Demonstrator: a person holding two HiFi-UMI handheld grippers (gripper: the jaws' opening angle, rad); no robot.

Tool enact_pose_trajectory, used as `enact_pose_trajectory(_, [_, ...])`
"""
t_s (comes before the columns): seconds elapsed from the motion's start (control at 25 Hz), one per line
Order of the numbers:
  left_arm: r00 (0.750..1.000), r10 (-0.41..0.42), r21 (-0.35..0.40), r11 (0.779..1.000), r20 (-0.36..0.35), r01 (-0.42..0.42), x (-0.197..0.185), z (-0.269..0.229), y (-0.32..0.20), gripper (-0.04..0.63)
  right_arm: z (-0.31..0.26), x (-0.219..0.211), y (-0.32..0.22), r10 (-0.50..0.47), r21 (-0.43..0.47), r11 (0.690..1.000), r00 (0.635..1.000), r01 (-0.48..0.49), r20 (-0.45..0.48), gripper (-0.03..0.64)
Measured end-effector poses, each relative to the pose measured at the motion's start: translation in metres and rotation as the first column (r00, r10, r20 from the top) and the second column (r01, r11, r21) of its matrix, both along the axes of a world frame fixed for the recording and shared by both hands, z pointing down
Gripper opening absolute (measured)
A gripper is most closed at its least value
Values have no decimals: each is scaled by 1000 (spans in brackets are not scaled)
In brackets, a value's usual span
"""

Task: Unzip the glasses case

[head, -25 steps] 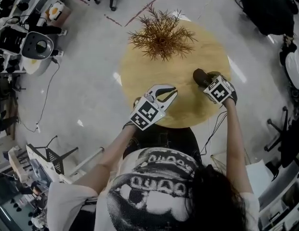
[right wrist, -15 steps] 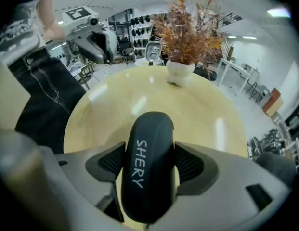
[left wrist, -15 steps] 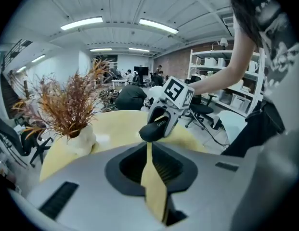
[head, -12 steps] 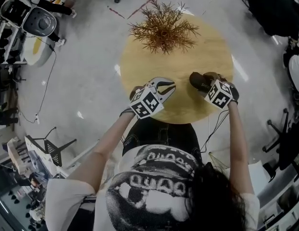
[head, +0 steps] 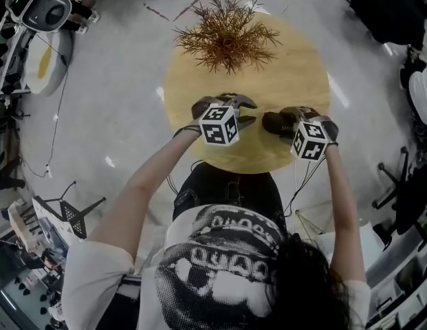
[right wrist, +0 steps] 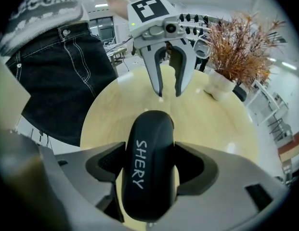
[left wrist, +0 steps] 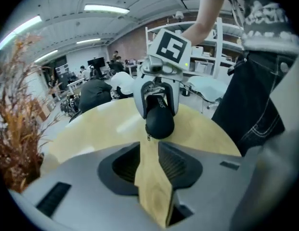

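Observation:
The glasses case (right wrist: 148, 170) is black with "SHERY" in white letters. My right gripper (right wrist: 150, 150) is shut on it and holds it just over the round wooden table (head: 282, 67). In the head view the case (head: 274, 122) sticks out leftward from the right gripper (head: 290, 124). My left gripper (head: 248, 113) faces the case's free end from a short way off, and its jaws have just been opening, with nothing between them. In the left gripper view, the left gripper (left wrist: 150, 150) points at the case's rounded end (left wrist: 160, 122), where a small zipper pull (left wrist: 148, 137) hangs.
A dried brown plant (head: 227, 36) in a white pot stands at the table's far side. The table's near edge (head: 247, 170) is close to the person's legs. Office chairs and equipment stand on the floor around.
My left gripper has come down and rightward towards the case, rolling as it went, and its jaws have spread. My right gripper has carried the case leftward and rolled.

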State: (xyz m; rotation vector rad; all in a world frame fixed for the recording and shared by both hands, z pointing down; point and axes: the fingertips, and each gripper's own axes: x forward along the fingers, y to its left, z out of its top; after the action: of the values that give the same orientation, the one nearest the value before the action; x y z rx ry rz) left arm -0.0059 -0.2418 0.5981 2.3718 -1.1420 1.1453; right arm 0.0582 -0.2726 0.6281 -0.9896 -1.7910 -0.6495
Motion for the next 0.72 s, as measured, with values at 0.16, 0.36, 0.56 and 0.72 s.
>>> enact_pose_trajectory(0.16, [991,131,0,991,31,-131,11,15,-11,110,-1,2,0,-35,4,999,999,35,-16,321])
enact_pose_trajectory(0.36, [962,270,-3,963,50,-270,21,29,-16,110,1,4,4,-94,8,995,995,95,-38,321])
enact_pose_trajectory(0.56, [925,373,-14,928,73,-373,29,38,-18,101,0,6,4,-120,-10,993,991,120,-63,321])
enact_pose_trajectory(0.72, [896,431,-10,902,109,-432,31,39,-16,34,1,5,4,-126,-43,992,989,122,-80,321])
